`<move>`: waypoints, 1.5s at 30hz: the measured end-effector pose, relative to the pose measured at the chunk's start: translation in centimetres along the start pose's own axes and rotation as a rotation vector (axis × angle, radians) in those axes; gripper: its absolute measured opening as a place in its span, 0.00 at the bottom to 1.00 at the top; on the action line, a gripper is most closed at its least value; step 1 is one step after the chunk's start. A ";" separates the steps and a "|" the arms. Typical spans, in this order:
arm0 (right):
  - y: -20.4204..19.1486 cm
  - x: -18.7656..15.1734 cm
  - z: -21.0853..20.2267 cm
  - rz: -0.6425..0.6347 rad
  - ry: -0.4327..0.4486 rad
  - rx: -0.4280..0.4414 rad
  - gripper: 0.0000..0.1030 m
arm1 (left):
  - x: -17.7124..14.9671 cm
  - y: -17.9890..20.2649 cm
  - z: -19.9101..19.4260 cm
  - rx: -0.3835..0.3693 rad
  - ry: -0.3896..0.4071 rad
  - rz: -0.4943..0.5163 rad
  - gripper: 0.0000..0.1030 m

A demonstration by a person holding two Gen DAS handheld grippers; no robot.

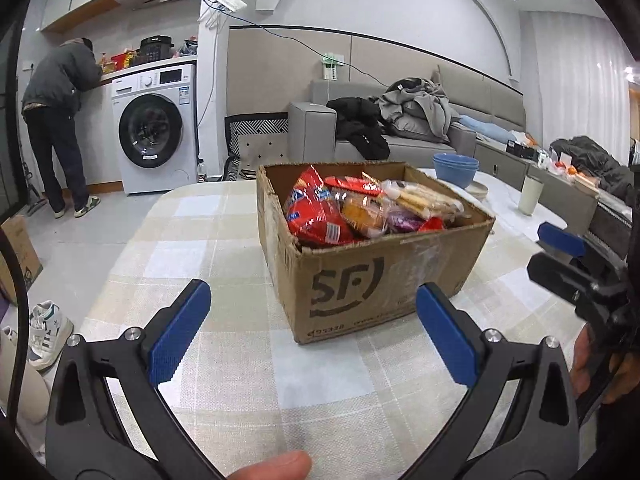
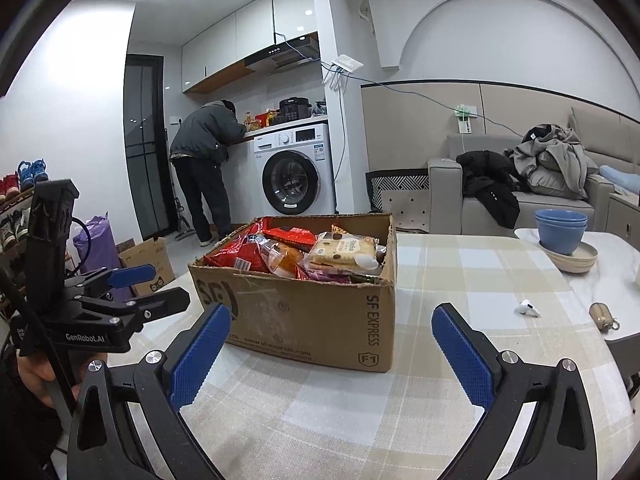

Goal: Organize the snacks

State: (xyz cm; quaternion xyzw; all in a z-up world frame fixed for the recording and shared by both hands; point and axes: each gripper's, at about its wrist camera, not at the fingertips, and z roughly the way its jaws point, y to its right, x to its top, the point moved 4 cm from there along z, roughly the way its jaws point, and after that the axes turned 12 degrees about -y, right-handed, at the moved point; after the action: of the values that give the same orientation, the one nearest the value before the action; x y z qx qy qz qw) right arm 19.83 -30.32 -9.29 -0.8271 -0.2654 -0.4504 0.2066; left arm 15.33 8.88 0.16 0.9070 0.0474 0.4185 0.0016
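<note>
Standing on a checked tablecloth (image 1: 224, 360), a cardboard box (image 1: 372, 276) filled with snacks is seen just ahead of both pairs of fingers. The left gripper (image 1: 312, 332) is held low over the cloth with its blue-padded fingers (image 1: 178, 336) spread wide apart and nothing between them; the near corner of the box is framed in the gap, closer to the right-hand finger. The right gripper (image 2: 332, 356) is likewise held with its fingers (image 2: 198, 354) well apart and empty, and the printed front of the box lies just beyond the fingertips, partly hidden behind the left-hand finger.

Inside the box, red snack bags (image 1: 316, 216) are piled toward the side nearer the left gripper, an orange packet (image 1: 362, 212) is seen in the middle, and a clear pack of pale biscuits (image 2: 344, 250) rests on top toward the far side. The snacks are heaped up to the rim.

Beyond and to the right of the right gripper's fingers, stacked blue bowls (image 2: 560, 228) are set on pale plates (image 2: 576, 260), and a small white earbud (image 2: 528, 308) lies on the cloth just past the right-hand fingertip. A white cup (image 1: 530, 196) is seen beyond the box in the left wrist view. Each gripper is caught at the edge of the other's view. Far behind, a person (image 2: 208, 160) is bent over a counter beside a washing machine (image 2: 296, 172).
</note>
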 end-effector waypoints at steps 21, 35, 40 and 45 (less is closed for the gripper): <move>-0.9 -0.3 -0.3 -0.044 0.030 -0.028 1.00 | -1.0 -0.2 1.8 0.007 0.011 -0.011 0.99; -0.5 -0.3 -0.6 -0.028 0.043 -0.028 1.00 | -1.1 0.0 1.9 0.012 0.010 -0.013 0.99; -0.5 -0.3 -0.6 -0.027 0.043 -0.028 1.00 | -1.1 0.0 2.0 0.011 0.012 -0.019 0.99; -0.6 -0.3 -0.7 -0.027 0.043 -0.028 1.00 | -1.1 -0.1 2.0 0.011 0.013 -0.017 0.99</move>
State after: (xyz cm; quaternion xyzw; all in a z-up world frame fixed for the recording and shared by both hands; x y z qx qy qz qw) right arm 18.91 -30.31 -9.14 -0.8162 -0.2657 -0.4747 0.1946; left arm 16.07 8.96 -1.98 0.9038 0.0575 0.4240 -0.0002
